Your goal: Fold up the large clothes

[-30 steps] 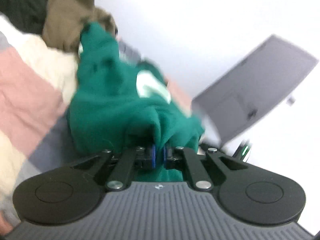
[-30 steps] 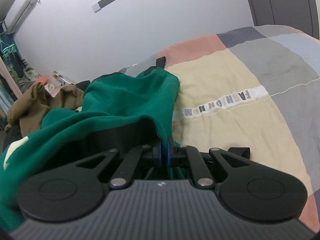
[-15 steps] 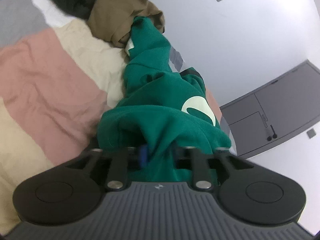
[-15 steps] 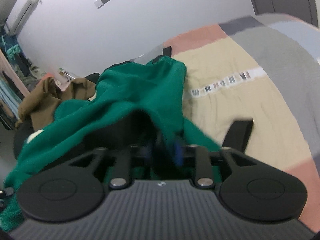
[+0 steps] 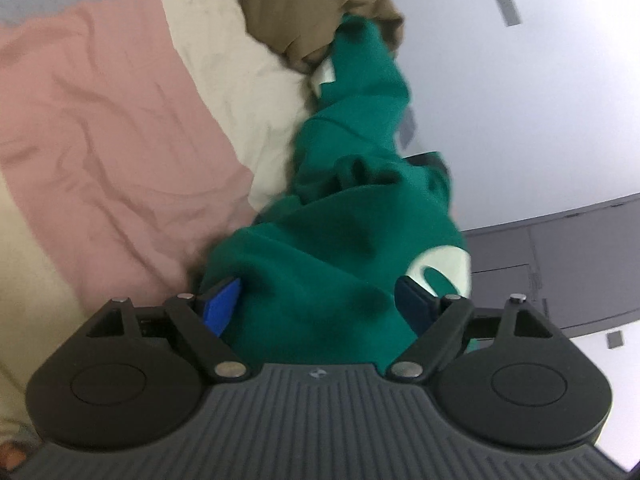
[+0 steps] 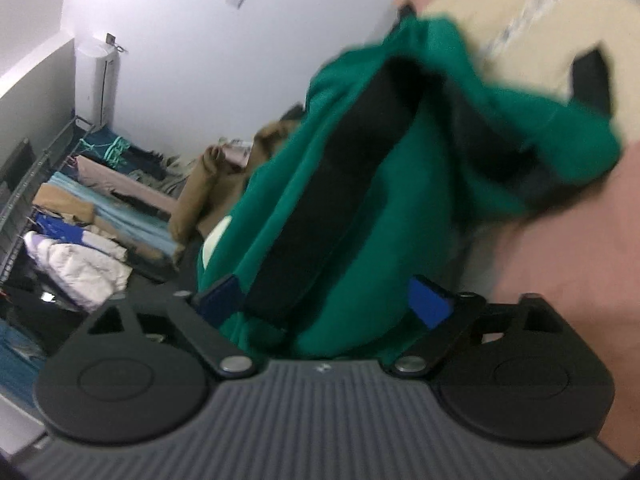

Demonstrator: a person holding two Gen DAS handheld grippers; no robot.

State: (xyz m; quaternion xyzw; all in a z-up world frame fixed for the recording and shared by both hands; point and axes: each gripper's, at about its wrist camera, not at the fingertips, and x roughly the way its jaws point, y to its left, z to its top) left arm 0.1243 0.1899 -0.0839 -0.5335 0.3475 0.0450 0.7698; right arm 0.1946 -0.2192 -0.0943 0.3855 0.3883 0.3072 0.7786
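green sweatshirt (image 5: 340, 240) heaped on patchwork bedspread (image 5: 100, 120), left gripper (image 5: 320, 304) and right gripper (image 6: 324, 296) just opening wide, cloth loose between

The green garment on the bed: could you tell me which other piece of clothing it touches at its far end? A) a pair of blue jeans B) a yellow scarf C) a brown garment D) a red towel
C: in the left wrist view the far end of the green garment runs up against a crumpled brown garment on the bed.
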